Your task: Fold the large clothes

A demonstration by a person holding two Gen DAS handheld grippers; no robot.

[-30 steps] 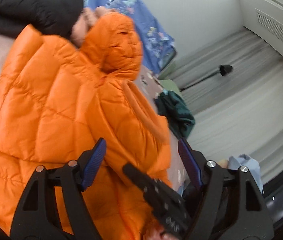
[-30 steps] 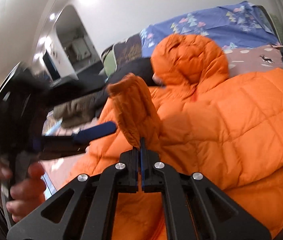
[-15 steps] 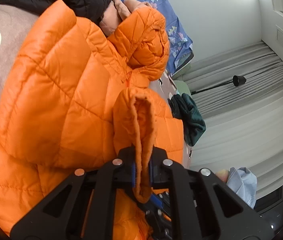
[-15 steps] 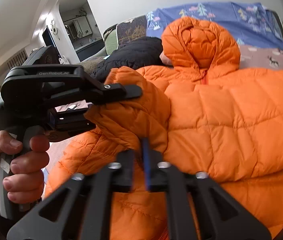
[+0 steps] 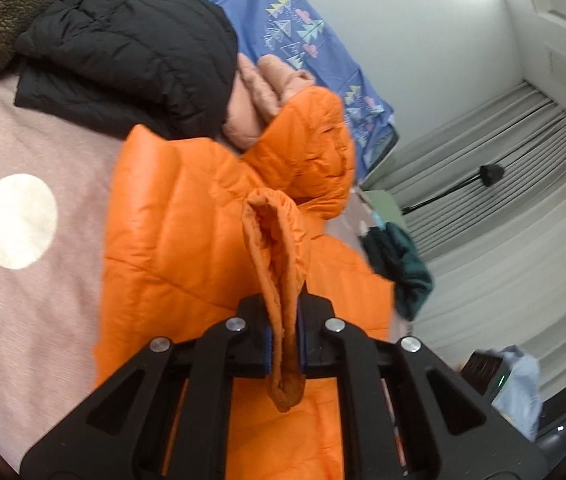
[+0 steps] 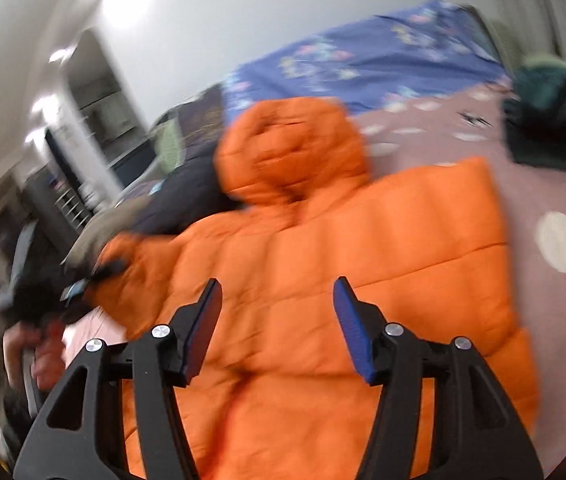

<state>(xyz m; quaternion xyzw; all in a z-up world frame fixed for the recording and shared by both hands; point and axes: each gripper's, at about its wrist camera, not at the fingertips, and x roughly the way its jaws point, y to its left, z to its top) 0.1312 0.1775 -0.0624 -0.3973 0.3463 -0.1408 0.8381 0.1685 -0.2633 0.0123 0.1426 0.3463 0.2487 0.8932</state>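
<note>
An orange hooded puffer jacket (image 5: 187, 232) lies spread on the pink bedspread (image 5: 43, 300), hood toward the blue sheet. My left gripper (image 5: 285, 340) is shut on the jacket's sleeve cuff (image 5: 279, 240) and holds it up above the body. In the right wrist view the jacket (image 6: 363, 240) fills the middle, and my right gripper (image 6: 277, 320) is open and empty just above it. The left gripper shows blurred at the left edge there (image 6: 79, 288), still on the sleeve.
A black puffer jacket (image 5: 131, 52) and a pink garment (image 5: 259, 100) lie beyond the hood. A dark green garment (image 5: 403, 268) lies on the far side of the jacket. A blue patterned sheet (image 5: 303, 40) runs along the wall; grey curtains (image 5: 503, 220) hang beyond.
My left gripper closed on the sleeve cuff that the right one held. The right gripper has opened, let the cuff go and drawn back over the jacket body.
</note>
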